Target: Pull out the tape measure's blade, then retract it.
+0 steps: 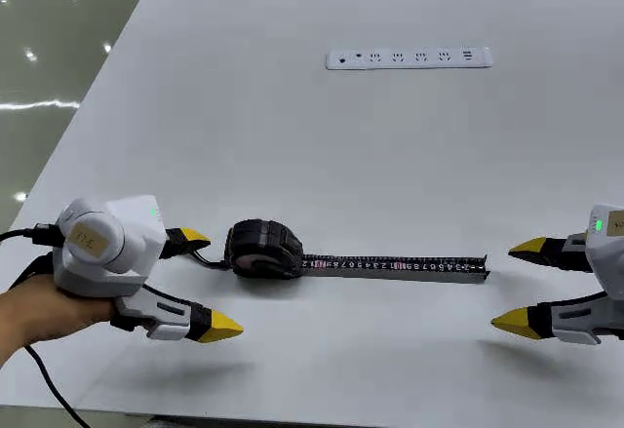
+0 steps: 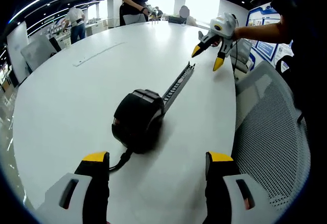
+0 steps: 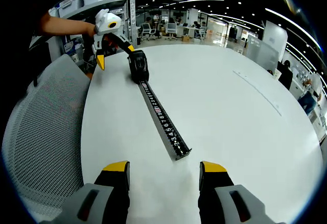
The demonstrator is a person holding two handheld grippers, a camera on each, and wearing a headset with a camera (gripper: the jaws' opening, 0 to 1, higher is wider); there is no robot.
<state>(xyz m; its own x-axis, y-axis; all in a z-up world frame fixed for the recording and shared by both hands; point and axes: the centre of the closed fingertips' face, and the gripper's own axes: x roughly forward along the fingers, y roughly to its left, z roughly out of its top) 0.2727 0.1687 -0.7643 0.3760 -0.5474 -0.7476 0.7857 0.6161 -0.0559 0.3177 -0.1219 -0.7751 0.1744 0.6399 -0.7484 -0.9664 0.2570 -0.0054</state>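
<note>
Head view: white matte table [image 1: 292, 136], smooth with a rounded edge. Tape measure [image 1: 263, 249] sits near the front edge. It has a black, chunky, rounded case, standing on its edge. Its blade [image 1: 395, 266] is out of the case and lies flat on the table, running straight toward the right gripper [image 1: 515, 285]. The blade is a dark strip with printed numerals and red marks, and its end is squared off.

Left gripper [image 1: 216, 284]: white body, black jaws with yellow pointed tips. Jaws are spread wide, nothing between them. It sits just behind the case. In the left gripper view the case is ahead of the jaws, and a thin black strap [image 2: 122, 160] trails from it toward the left jaw; contact unclear.

Right gripper: jaws equally wide apart, holding nothing. The tips are just short of the blade end, with a gap between.

A flat white power strip [image 1: 409, 58] lies farther back on the table. A grey mesh chair back [image 3: 46, 132] is beside the table.
</note>
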